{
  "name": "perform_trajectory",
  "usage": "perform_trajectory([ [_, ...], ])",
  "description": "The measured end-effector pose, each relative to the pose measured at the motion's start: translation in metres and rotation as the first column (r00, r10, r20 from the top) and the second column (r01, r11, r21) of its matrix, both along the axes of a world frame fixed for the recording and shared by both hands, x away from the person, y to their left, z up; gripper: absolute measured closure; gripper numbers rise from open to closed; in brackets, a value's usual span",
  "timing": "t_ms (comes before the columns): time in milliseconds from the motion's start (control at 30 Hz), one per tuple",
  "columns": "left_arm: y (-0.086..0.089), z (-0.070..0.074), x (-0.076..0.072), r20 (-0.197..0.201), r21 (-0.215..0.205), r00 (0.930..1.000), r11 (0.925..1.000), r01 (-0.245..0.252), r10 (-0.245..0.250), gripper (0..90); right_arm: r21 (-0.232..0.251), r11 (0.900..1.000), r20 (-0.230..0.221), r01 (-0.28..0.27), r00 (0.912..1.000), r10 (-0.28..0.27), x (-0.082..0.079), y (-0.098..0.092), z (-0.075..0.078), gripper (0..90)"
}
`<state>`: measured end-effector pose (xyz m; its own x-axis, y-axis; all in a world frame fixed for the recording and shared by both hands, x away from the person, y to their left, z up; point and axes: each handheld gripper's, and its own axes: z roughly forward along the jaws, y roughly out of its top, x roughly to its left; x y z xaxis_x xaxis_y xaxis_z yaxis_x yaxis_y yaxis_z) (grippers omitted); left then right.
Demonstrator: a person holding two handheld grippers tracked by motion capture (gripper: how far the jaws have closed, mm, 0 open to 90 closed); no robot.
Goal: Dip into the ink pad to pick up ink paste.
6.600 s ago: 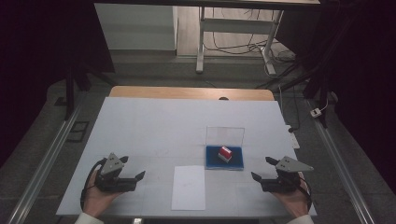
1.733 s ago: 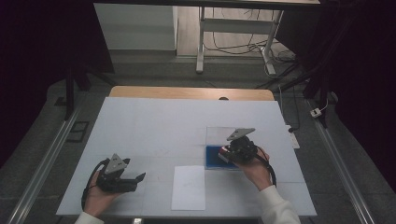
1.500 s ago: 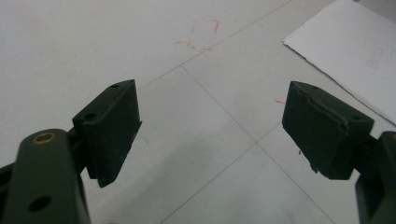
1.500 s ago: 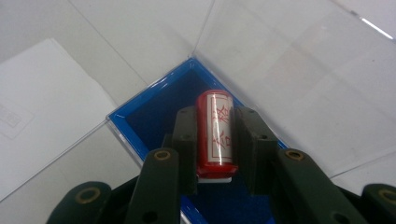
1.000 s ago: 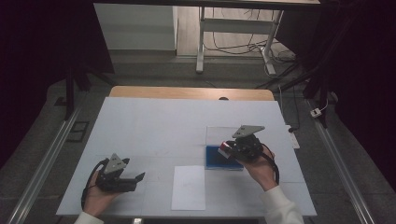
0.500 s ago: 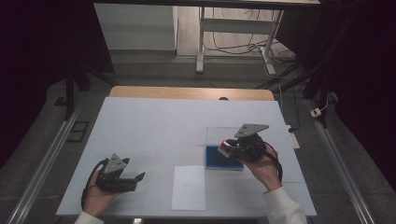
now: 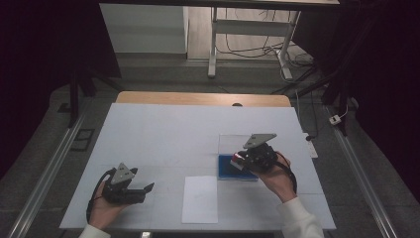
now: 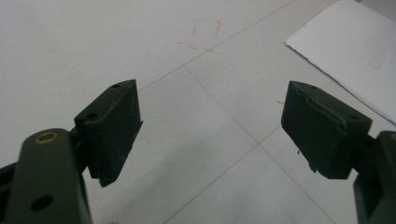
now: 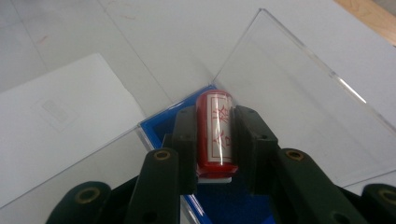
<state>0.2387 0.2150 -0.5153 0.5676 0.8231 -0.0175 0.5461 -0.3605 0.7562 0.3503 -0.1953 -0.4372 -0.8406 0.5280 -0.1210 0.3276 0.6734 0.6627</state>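
step: lift stamp out of case | right gripper [image 7: 241,159] fingers [image 9: 186,140] clamped on red cylindrical stamp [image 9: 214,133], just above blue-lined case [image 9: 154,132] | left gripper [image 7: 143,189] fingers wide, idle on surface [image 7: 163,134] | tip: raise straight, avoid clear lid [image 9: 299,98], then move to paper sheet [image 7: 200,198]

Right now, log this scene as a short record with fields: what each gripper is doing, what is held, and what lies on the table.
right gripper: shut on the red cylinder, above the blue tray
red cylinder: white label with red characters, lying along the jaws
blue tray: open, clear lid raised behind it
left gripper: open, nothing between the jaws, low over the table
white paper sheet: flat at the table's near edge, between the two hands
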Motion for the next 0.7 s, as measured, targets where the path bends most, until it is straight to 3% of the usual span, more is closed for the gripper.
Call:
perform_trajectory([
  [567,0.001,0.0,0.0,-0.006,0.001,1.0,1.0,0.004,-0.004,20.4,-0.078,0.997,-0.034,0.02,0.9992,-0.022,0.01,0.006,-0.026,70.4],
  [700,0.001,0.0,0.0,-0.007,0.001,1.0,1.0,0.004,-0.004,20.4,-0.077,0.997,-0.033,0.021,0.9992,-0.024,0.01,0.007,-0.027,70.3],
])
